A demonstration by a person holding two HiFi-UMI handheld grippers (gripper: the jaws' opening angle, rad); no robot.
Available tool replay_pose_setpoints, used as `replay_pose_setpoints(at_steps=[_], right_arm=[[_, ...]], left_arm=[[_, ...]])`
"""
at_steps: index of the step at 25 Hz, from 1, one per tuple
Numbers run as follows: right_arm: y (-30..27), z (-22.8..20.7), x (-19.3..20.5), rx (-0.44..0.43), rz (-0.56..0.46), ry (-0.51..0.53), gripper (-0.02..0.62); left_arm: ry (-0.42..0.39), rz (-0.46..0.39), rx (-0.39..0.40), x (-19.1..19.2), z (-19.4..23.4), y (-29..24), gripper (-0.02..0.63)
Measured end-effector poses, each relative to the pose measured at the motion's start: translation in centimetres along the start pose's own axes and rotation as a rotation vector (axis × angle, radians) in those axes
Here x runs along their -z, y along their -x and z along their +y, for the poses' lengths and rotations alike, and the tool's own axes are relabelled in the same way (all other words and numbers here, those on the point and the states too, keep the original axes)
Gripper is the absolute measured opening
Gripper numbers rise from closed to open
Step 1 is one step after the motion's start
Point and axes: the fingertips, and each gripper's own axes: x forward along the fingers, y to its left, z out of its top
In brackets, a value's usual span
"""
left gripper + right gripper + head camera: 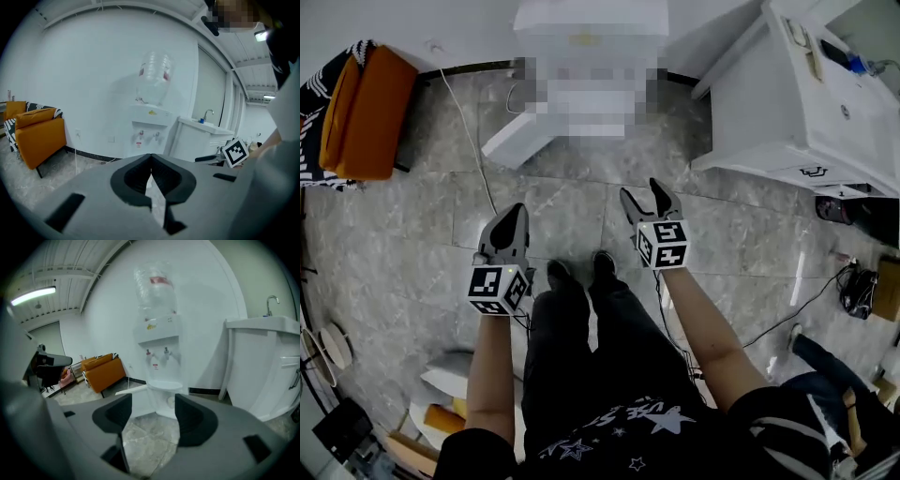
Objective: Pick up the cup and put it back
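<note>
The left gripper (517, 210) hung over the tiled floor (572, 220) with its jaws pressed together on nothing. Just beside it, the right gripper (640, 191) had its jaws spread wide and empty. Beyond them the water dispenser (159, 341) stood against the wall; the cup could not be made out with certainty in any view.

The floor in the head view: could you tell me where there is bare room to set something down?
Bare floor lies between the armchair, water dispenser and cabinet. It is crowded with cables at the right and clutter at lower left.
</note>
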Motion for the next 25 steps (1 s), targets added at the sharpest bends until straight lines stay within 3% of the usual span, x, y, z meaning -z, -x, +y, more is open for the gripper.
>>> replay_pose_setpoints(at_steps=[6, 14, 19, 25], right_arm=[[-12.5, -2.3, 5.5, 0.027, 0.027, -0.024, 0.278], [-28.9, -6.8, 12.2, 0.073, 0.021, -0.010, 0.261], [-38.4, -8.7, 16.0, 0.082, -0.003, -0.011, 0.255], [-48.5, -12.4, 20.9, 0.140, 0.019, 0.066, 0.239]], left_arm=[[0.030, 0.034, 0.018, 7.1, 6.5, -9.0, 0.009], [-0.019, 0.100, 0.117, 17.9, 13.6, -21.7, 0.009], [-0.028, 0.087, 0.188, 23.4, 16.9, -28.3, 0.009], [-0.054, 0.042, 0.260, 28.7, 19.3, -33.7, 0.009]])
